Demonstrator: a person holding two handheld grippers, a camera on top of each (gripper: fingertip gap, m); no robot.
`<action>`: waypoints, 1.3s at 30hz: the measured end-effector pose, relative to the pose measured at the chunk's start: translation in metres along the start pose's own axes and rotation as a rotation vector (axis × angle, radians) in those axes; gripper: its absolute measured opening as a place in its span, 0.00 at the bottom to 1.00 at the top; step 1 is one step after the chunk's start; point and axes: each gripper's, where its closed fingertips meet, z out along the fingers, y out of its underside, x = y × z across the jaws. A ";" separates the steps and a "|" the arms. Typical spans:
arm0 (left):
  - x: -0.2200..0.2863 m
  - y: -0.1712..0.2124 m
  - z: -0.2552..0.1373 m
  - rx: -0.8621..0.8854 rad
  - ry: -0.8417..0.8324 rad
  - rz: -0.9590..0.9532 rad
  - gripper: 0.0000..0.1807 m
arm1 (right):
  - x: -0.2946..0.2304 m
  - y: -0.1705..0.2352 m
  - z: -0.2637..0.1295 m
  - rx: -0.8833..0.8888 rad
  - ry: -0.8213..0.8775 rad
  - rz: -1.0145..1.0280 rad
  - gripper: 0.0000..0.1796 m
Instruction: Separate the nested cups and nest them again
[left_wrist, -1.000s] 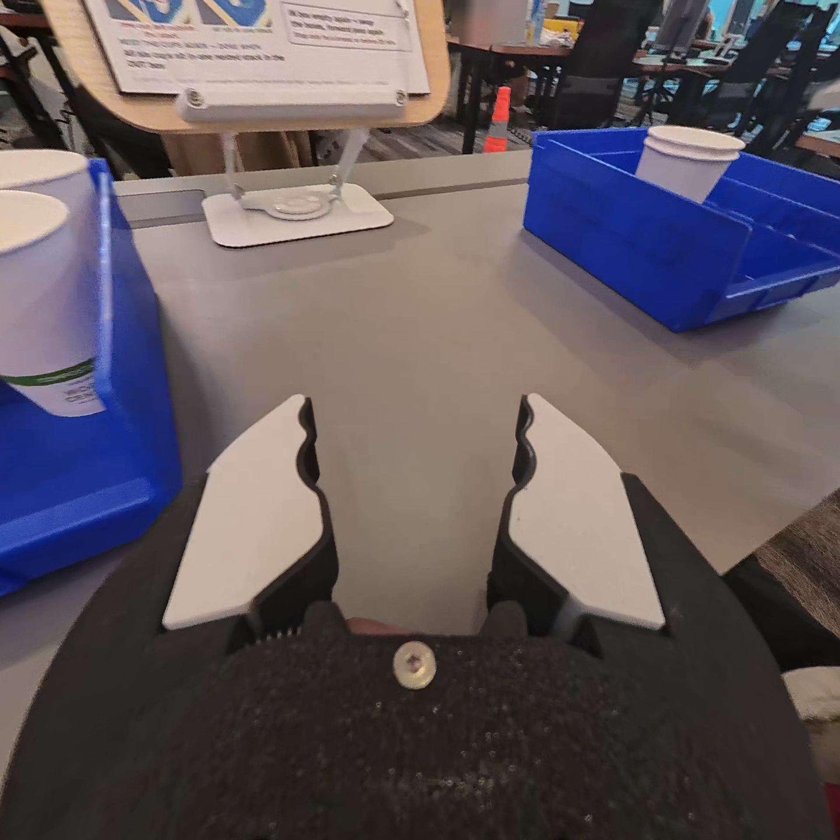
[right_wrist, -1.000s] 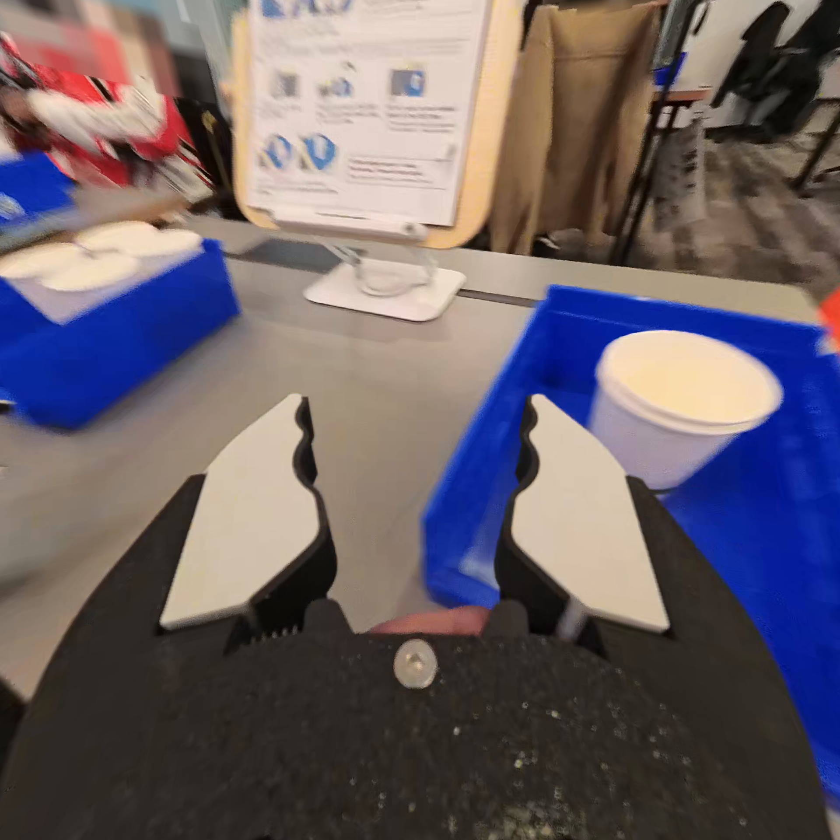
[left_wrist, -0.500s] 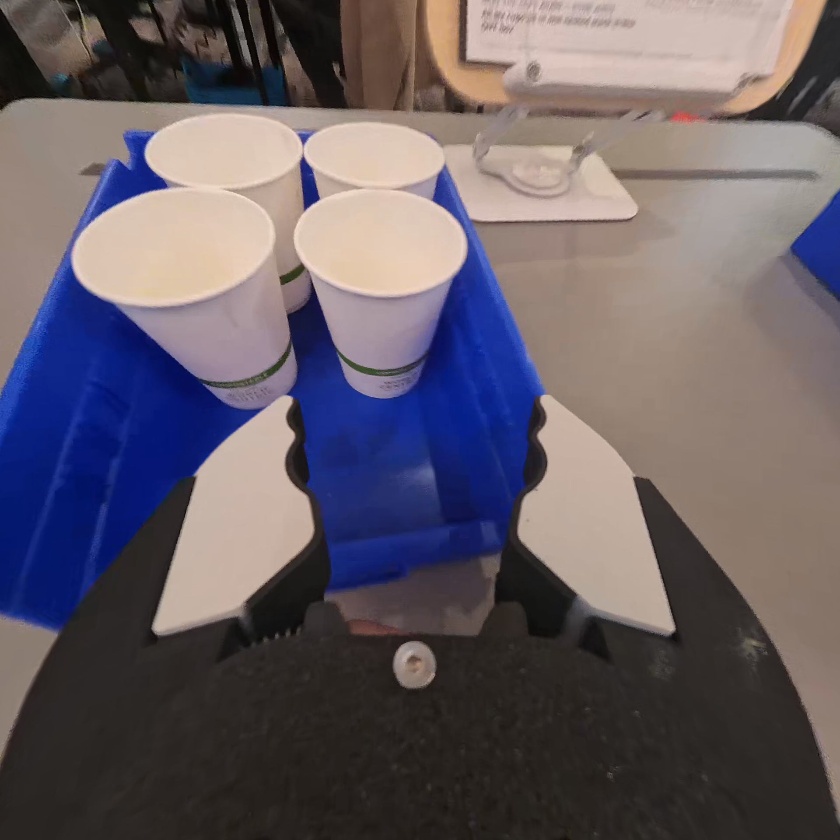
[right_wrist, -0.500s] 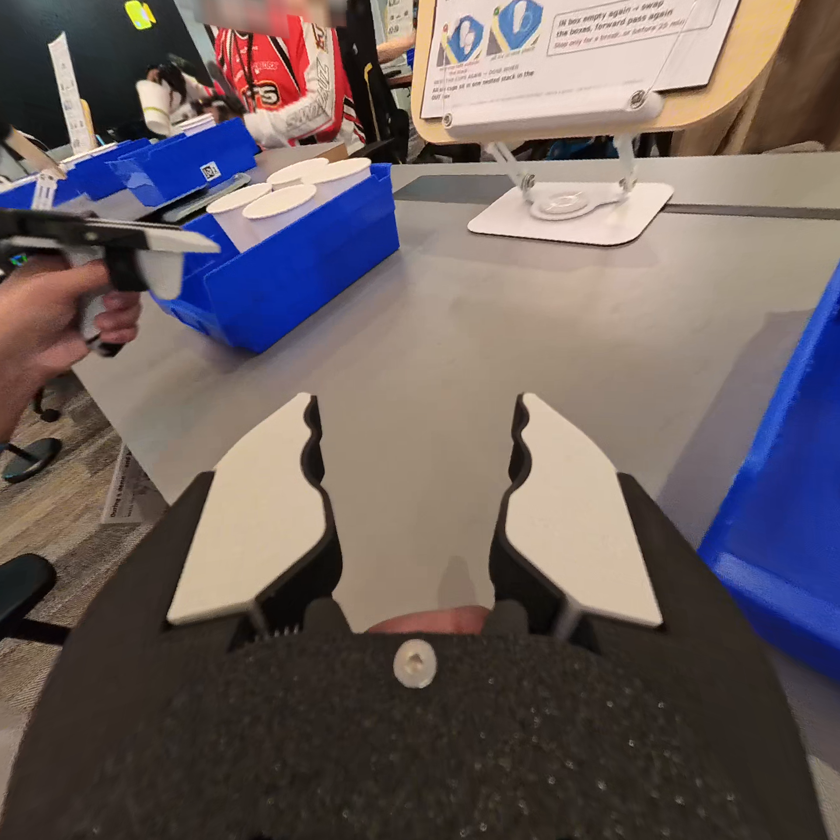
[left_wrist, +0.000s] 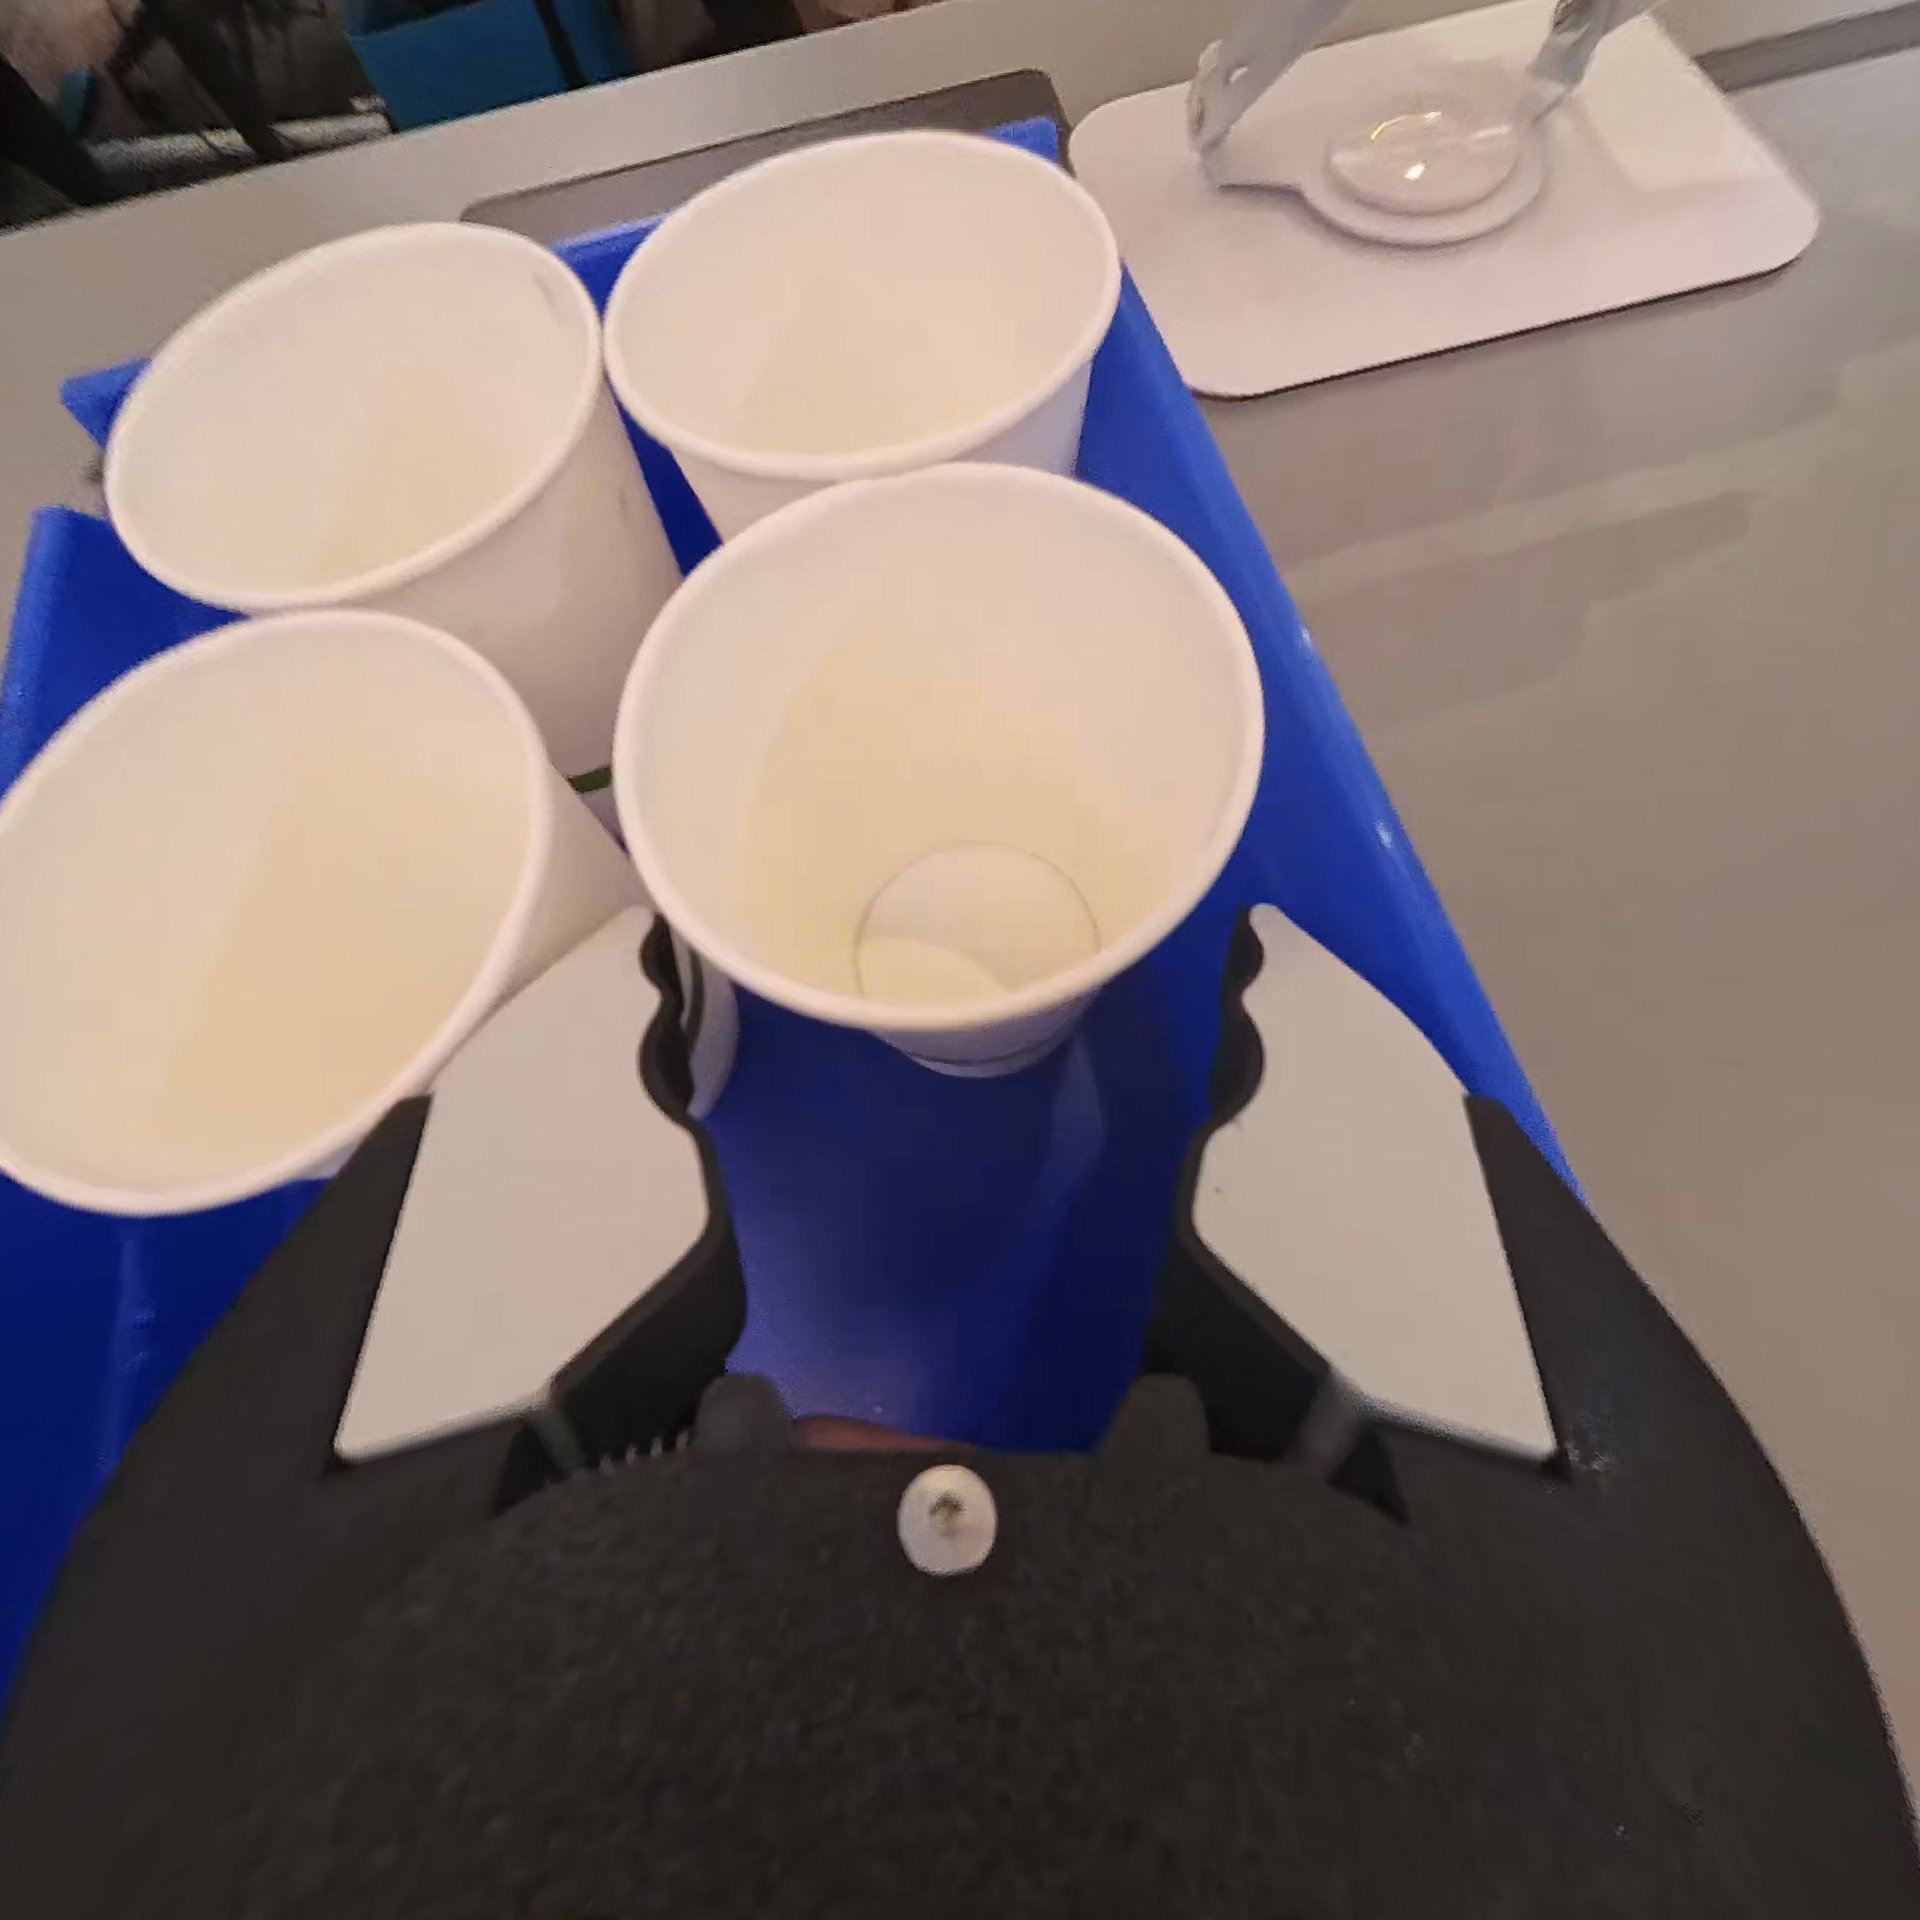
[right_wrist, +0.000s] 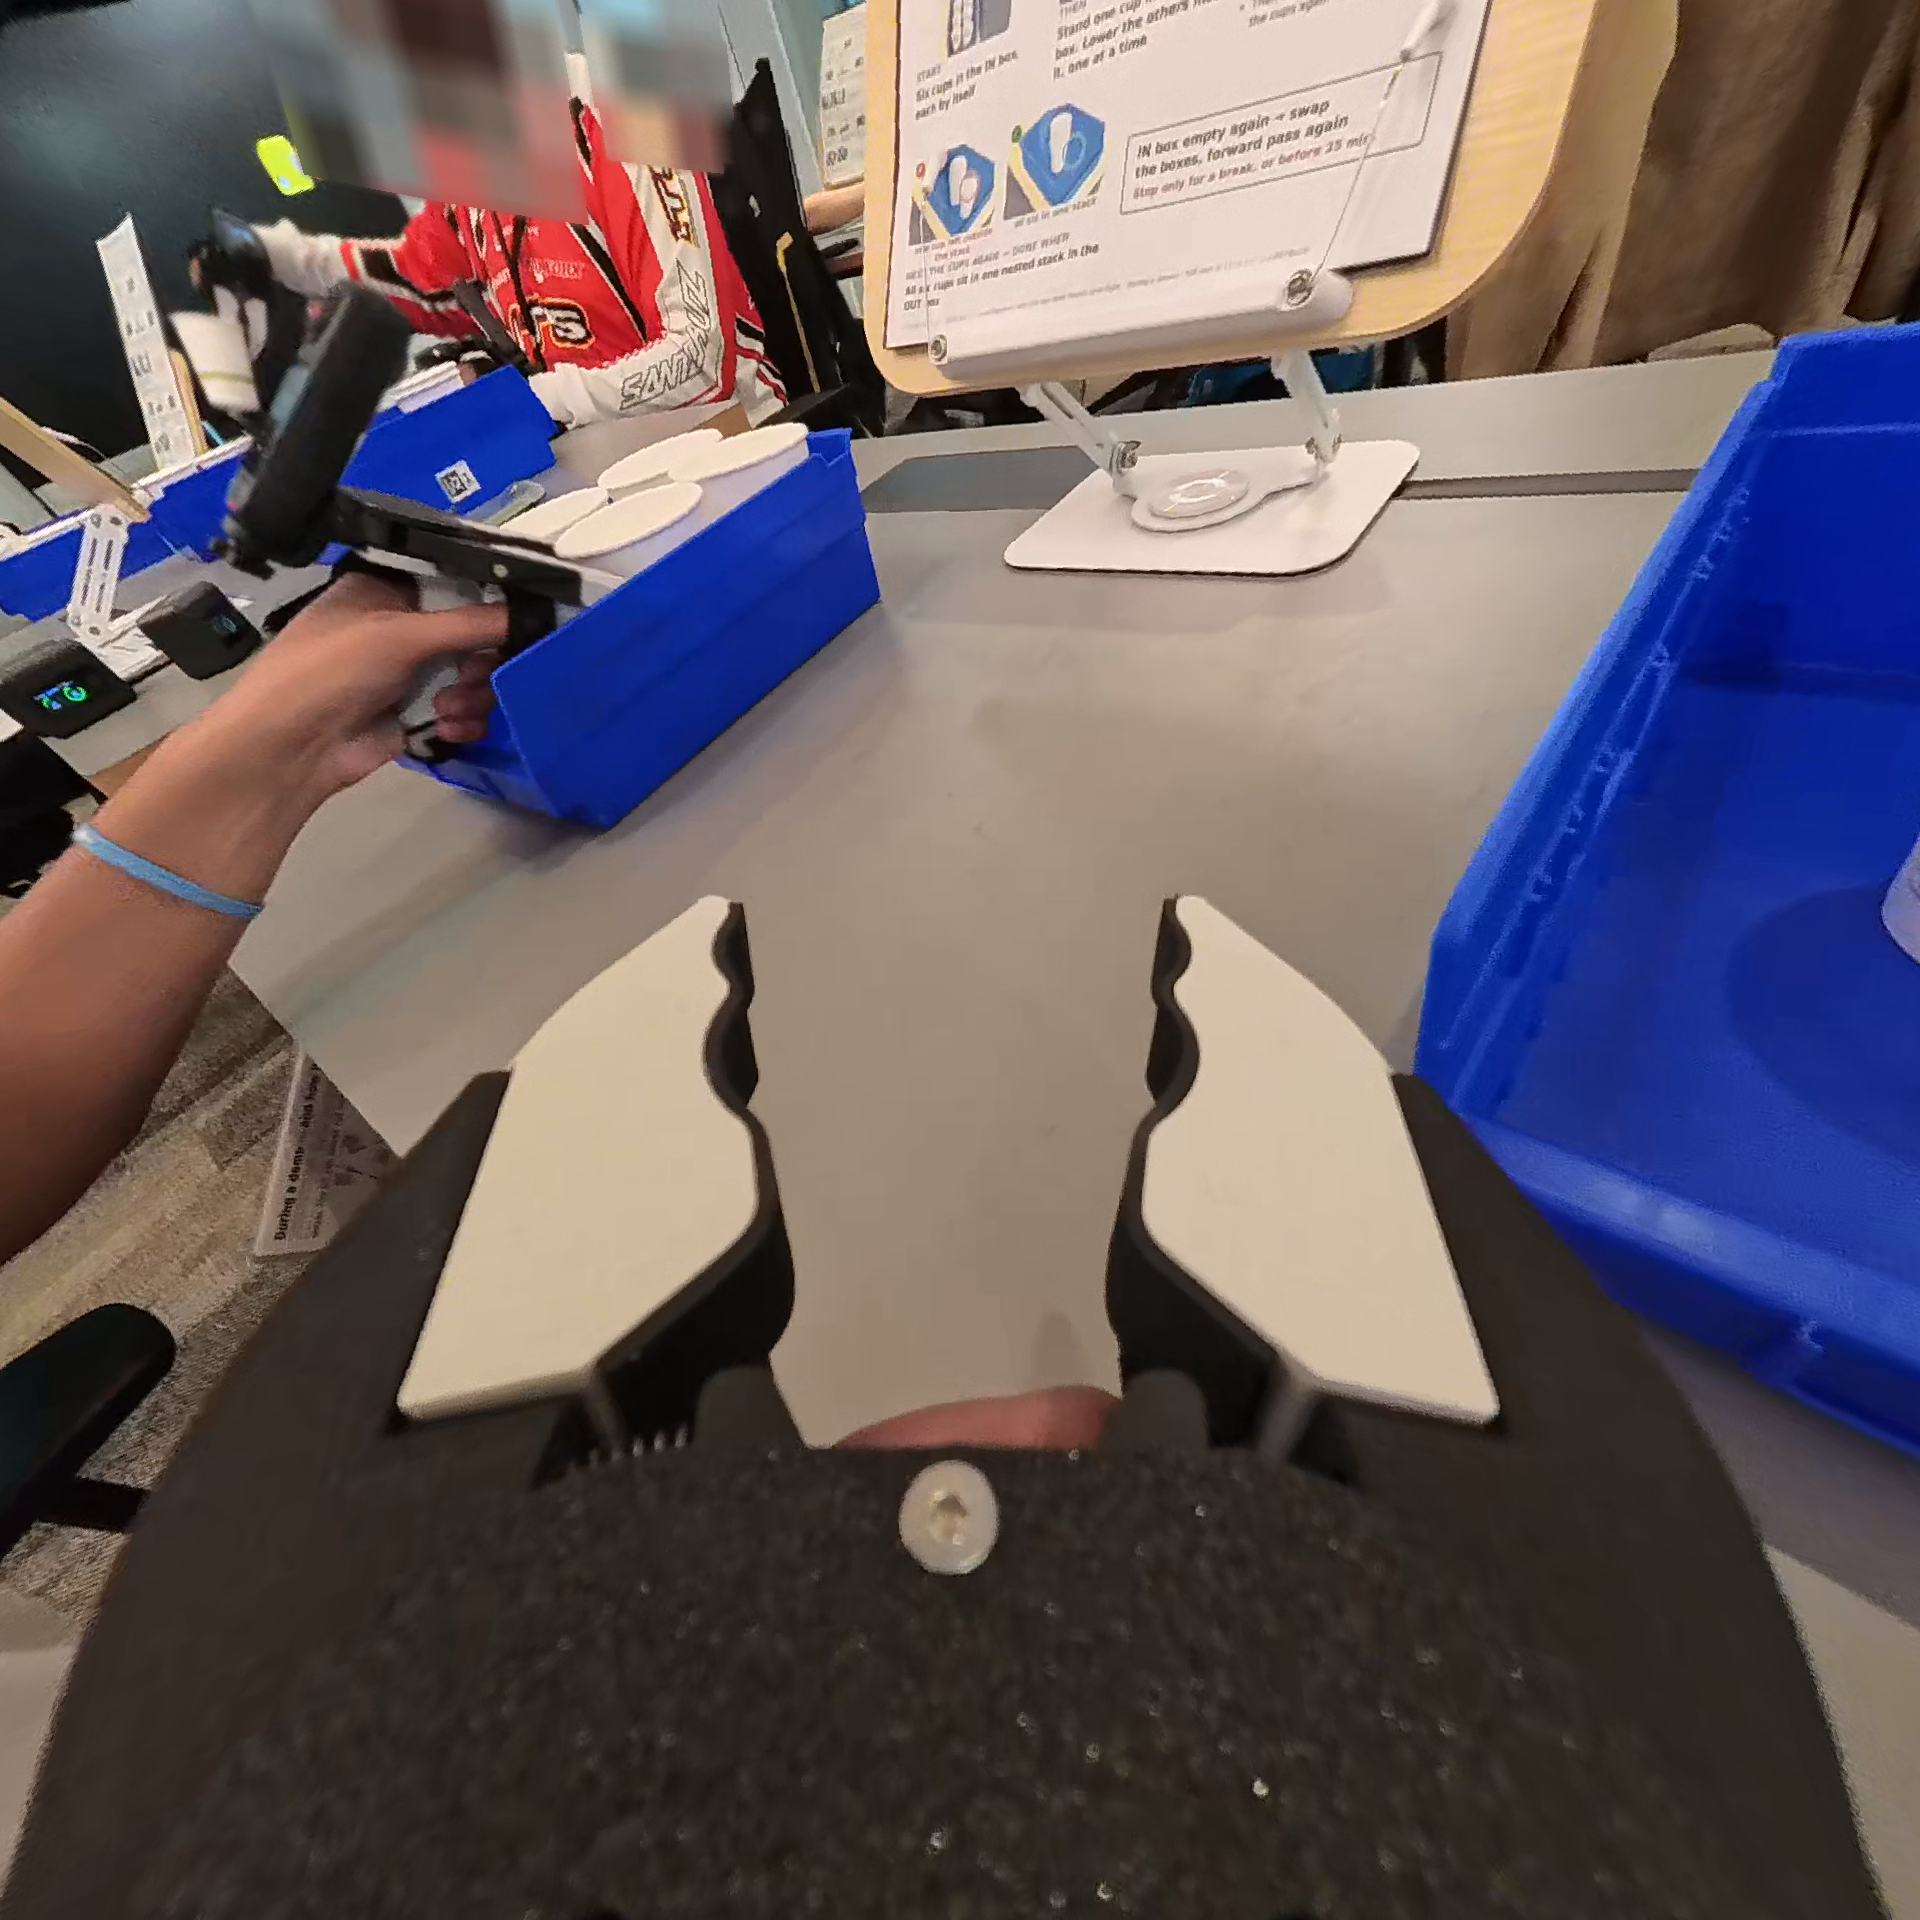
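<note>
Several white paper cups stand upright in a blue bin (left_wrist: 1257, 644) in the left wrist view. My left gripper (left_wrist: 956, 935) is open wide inside the bin's near end. The near right cup (left_wrist: 935, 748) stands between its fingertips with a gap on both sides; the pads do not press on it. The near left cup (left_wrist: 239, 894) covers part of the left finger (left_wrist: 582, 1143). My right gripper (right_wrist: 956, 914) is open and empty above the grey table (right_wrist: 1039, 779). That view shows the left gripper (right_wrist: 436, 540) at the cup bin (right_wrist: 707, 644).
A second blue bin (right_wrist: 1662, 831) stands right of my right gripper, with a sliver of a white cup (right_wrist: 1907, 914) at the frame edge. A white stand (right_wrist: 1205, 499) with an instruction sheet is at the table's back; it also shows in the left wrist view (left_wrist: 1455, 177). A person sits behind.
My left gripper swung left from the bare table to the cup bin, moved down around the near right cup, and opened wider. My right gripper turned away from the right bin and narrowed slightly.
</note>
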 end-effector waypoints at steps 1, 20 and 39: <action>-0.001 -0.002 0.003 -0.004 -0.018 0.025 0.54 | 0.000 -0.001 0.000 0.002 -0.003 0.005 0.41; 0.006 -0.032 -0.140 0.254 0.133 0.110 0.50 | -0.018 -0.021 0.006 -0.068 -0.234 -0.128 0.40; 0.269 -0.014 -0.156 0.142 0.917 0.882 0.51 | -0.111 -0.036 0.083 -0.437 -0.721 -0.754 0.53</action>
